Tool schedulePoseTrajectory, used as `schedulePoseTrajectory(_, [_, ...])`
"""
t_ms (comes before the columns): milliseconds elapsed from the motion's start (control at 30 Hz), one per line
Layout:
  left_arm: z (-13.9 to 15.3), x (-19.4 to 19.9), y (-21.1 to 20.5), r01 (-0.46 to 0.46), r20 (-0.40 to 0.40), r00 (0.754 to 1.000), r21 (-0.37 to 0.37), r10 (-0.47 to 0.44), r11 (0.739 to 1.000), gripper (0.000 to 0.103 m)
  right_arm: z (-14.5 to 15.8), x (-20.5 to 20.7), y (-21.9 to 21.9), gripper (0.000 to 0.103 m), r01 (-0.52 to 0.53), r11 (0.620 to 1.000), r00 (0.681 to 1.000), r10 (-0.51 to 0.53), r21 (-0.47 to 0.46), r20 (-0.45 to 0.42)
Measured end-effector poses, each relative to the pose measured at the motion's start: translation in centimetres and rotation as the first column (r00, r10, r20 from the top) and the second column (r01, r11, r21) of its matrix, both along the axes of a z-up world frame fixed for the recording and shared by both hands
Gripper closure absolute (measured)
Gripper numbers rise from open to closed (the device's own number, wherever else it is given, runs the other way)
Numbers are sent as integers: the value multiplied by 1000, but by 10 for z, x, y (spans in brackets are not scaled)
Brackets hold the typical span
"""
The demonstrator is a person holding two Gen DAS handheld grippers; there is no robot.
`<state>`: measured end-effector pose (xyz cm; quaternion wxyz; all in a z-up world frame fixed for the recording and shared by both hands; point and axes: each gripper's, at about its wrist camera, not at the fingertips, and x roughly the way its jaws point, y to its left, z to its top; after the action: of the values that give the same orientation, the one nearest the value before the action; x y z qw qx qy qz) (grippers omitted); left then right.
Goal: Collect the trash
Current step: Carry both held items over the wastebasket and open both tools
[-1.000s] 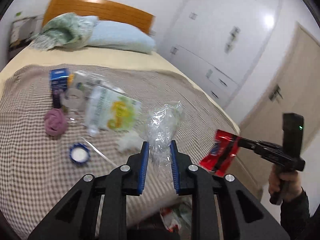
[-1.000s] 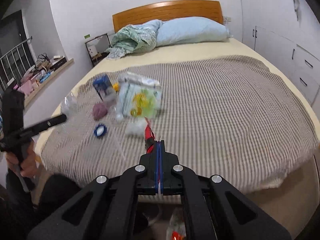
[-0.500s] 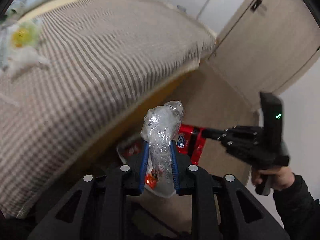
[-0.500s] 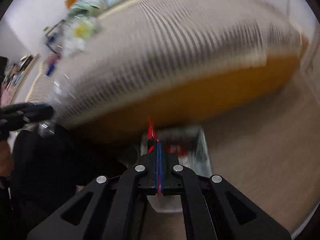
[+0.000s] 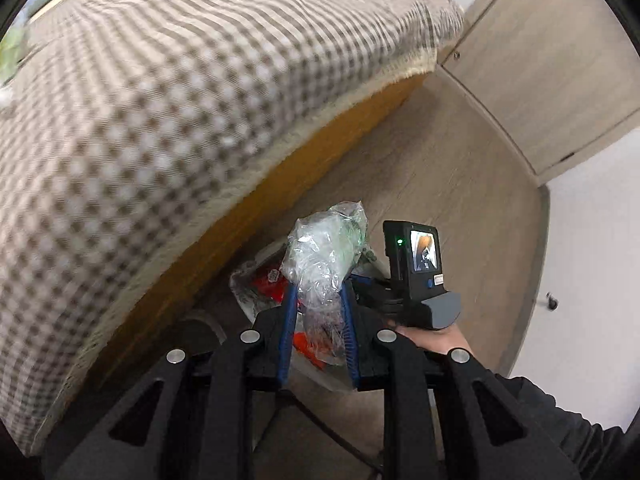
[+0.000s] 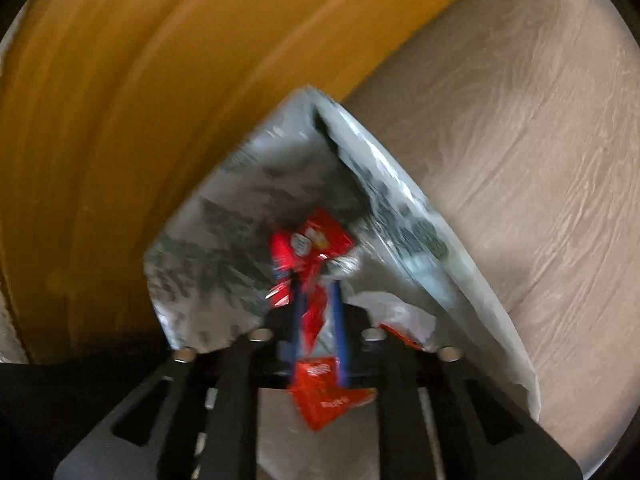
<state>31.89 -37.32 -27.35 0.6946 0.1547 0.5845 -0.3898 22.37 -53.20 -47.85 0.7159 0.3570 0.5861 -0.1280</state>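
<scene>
Brown-and-cream checked bedspread (image 5: 168, 92), orange-brown bed frame (image 6: 160, 60), red wrapper (image 6: 308, 248), clear crumpled plastic (image 5: 324, 256), grey-mottled bin (image 6: 224, 248)

We have swung both grippers off the bed; our right gripper (image 6: 318, 312) now loosens around the red wrapper (image 6: 310, 256) inside the trash bag (image 6: 224, 240), frame centre.

Black left gripper (image 5: 318, 316) with blue-lined jaws and silver screws; bare right hand (image 5: 438, 338), dark sleeve.

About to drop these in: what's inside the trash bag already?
In the trash bag, red wrappers and some white scrap show. The right gripper, with its own red wrapper, is over the opening and covers the middle; the bottom can't be seen.
</scene>
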Motion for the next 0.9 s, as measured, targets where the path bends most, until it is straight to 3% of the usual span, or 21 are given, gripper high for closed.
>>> schedulePoseTrajectory(33, [-6, -1, -8, 5, -11, 1000, 5, -5, 1000, 84, 3, -4, 1, 55, -19, 999, 1000, 19, -29, 0])
schedulePoseTrajectory(67, [-16, -6, -15, 17, -35, 999, 15, -16, 1000, 84, 9, -10, 3, 50, -41, 997, 999, 41, -66, 1])
schedulePoseTrajectory(233, [-49, -16, -40, 69, -89, 994, 79, -62, 994, 84, 35, -42, -3, 49, -115, 984, 993, 120, -139, 23])
schedulePoseTrajectory(333, [-68, -17, -50, 79, -111, 992, 134, -64, 988, 83, 62, -65, -14, 49, -61, 988, 994, 73, -142, 78])
schedulePoseTrajectory(400, [-86, -20, -59, 109, -90, 992, 209, -92, 972, 83, 74, -81, -29, 49, -13, 993, 993, 28, -121, 118])
schedulePoseTrajectory(533, [-105, -18, -76, 165, -63, 986, 274, -154, 947, 83, 91, -105, -35, 49, 30, 993, 987, -11, -115, 158])
schedulePoseTrajectory(600, [-118, -17, -94, 170, -38, 985, 284, -166, 944, 72, 92, -114, -37, 49, 45, 994, 987, -29, -101, 157])
schedulePoseTrajectory(633, [-125, -12, -94, 164, -29, 986, 299, -162, 940, 59, 93, -114, -37, 49, 47, 994, 987, -31, -97, 155])
schedulePoseTrajectory(667, [-132, -11, -100, 156, -22, 987, 319, -157, 935, 36, 91, -116, -37, 49, 48, 994, 989, -34, -95, 147])
schedulePoseTrajectory(800, [-154, -11, -109, 170, -31, 985, 353, -170, 920, 34, 91, -116, -31, 49, 32, 995, 990, -19, -92, 137])
schedulePoseTrajectory(900, [-153, -11, -106, 196, -41, 980, 357, -195, 913, 34, 91, -115, -28, 49, 8, 995, 991, 6, -99, 132])
